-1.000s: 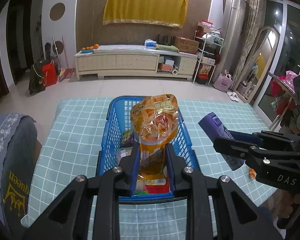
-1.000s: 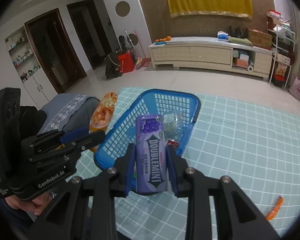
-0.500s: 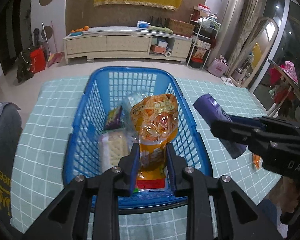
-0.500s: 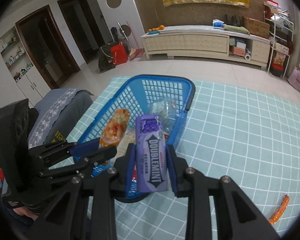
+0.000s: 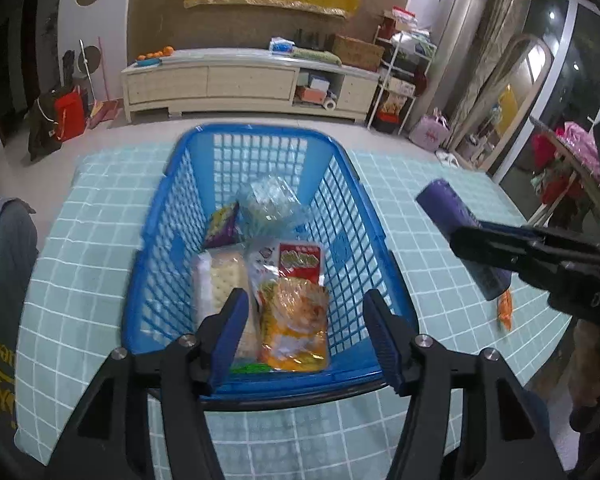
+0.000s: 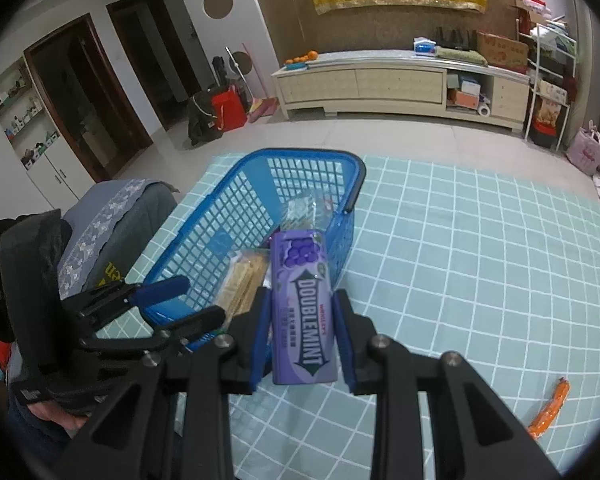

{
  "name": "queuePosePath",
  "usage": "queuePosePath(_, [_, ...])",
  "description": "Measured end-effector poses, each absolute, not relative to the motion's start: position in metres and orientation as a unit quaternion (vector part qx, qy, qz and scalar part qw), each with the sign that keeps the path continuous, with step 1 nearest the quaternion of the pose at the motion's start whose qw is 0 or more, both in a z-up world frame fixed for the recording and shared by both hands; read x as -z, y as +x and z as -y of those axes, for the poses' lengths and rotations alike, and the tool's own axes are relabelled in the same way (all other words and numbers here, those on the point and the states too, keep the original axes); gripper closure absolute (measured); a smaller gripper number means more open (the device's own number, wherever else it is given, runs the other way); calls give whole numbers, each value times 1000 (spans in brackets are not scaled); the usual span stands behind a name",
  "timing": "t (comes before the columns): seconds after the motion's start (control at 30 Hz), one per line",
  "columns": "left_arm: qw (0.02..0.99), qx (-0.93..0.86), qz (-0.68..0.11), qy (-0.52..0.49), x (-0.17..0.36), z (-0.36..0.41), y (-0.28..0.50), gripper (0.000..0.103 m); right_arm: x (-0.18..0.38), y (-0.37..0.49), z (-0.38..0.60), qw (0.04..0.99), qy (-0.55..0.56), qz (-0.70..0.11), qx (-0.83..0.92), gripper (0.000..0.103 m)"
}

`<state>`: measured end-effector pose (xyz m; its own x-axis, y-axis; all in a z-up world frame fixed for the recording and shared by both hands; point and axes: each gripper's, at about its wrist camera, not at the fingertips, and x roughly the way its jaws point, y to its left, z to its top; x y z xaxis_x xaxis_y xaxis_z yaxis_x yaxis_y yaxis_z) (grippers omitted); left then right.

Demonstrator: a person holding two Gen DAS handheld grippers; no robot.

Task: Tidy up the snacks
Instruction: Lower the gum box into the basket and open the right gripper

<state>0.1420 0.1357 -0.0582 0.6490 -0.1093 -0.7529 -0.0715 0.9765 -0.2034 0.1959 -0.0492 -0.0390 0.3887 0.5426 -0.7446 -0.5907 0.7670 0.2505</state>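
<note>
Since the earlier frames the left gripper (image 5: 306,332) has sunk toward the blue basket (image 5: 352,184), and its jaws have just been opening: the orange snack bag (image 5: 294,328), pinched upright between them a moment ago, now lies loose in the basket's near end, with neither pad touching it. The right gripper has hardly shifted.

Left wrist view: the left gripper's jaws stand spread, blue pads at about 7 and 5 o'clock of the frame, the orange snack bag lying between them but free. Around the bag in the basket are a pale cracker pack (image 5: 224,280) at its 10 o'clock, a red-labelled packet (image 5: 302,258) at its 12 o'clock, a clear crinkled bag (image 5: 270,204) farther back, and a small purple packet (image 5: 222,226) by the left wall. The basket rests on a light teal checked tablecloth (image 5: 88,248). At 3 o'clock the right gripper (image 5: 480,240) reaches in with the purple gum pack (image 5: 444,206); an orange stick snack (image 5: 505,312) lies on the cloth below it.

Right wrist view: the right gripper (image 6: 302,320) pinches the purple gum pack (image 6: 304,308) upright, pads pressed on both long edges, poised over the basket's (image 6: 220,216) near right corner. The left gripper (image 6: 182,300) sits at 9 o'clock, fingers apart. The orange stick snack (image 6: 550,410) lies at 4 o'clock.
</note>
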Motion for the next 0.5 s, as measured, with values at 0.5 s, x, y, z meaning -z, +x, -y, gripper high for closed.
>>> queuePosePath(0.5, [916, -63, -383, -98, 30, -190, 105, 41, 35, 179, -16, 811, -74, -433, -386, 68])
